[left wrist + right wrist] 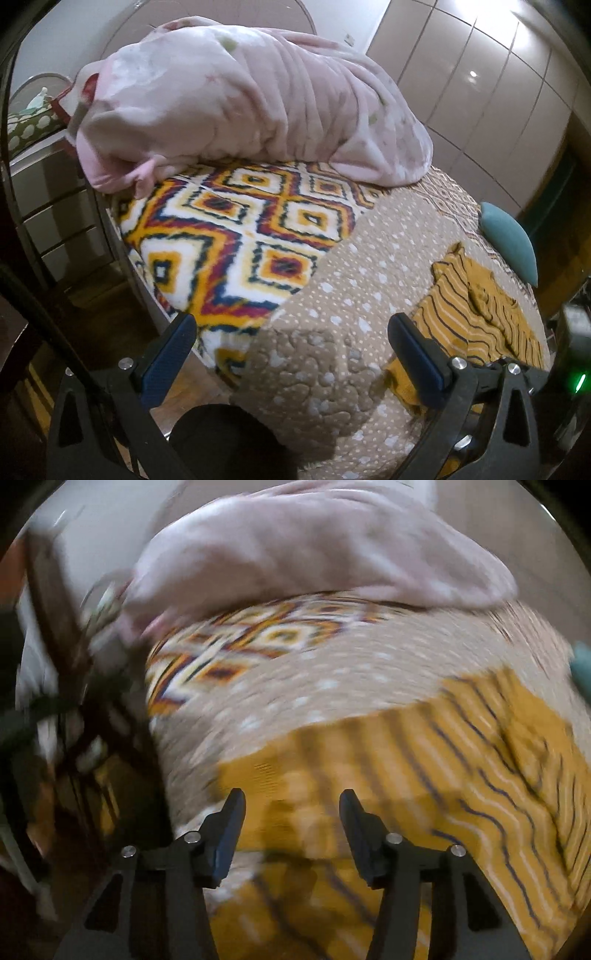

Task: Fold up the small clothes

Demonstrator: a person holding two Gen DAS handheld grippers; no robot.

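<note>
A small mustard-yellow garment with dark and white wavy stripes (476,314) lies rumpled on the beige dotted quilt (351,280) at the bed's right side. My left gripper (291,343) is open and empty, above the quilt just left of the garment. In the blurred right wrist view the same garment (424,760) fills the lower right. My right gripper (291,823) is open and empty, its fingers over the garment's near left edge.
A big pink blanket (240,96) is heaped at the bed's far end. A bright diamond-patterned blanket (229,236) covers the left part. A teal cushion (511,240) lies at the right edge. Drawers (48,210) stand left of the bed; wardrobe doors (480,74) behind.
</note>
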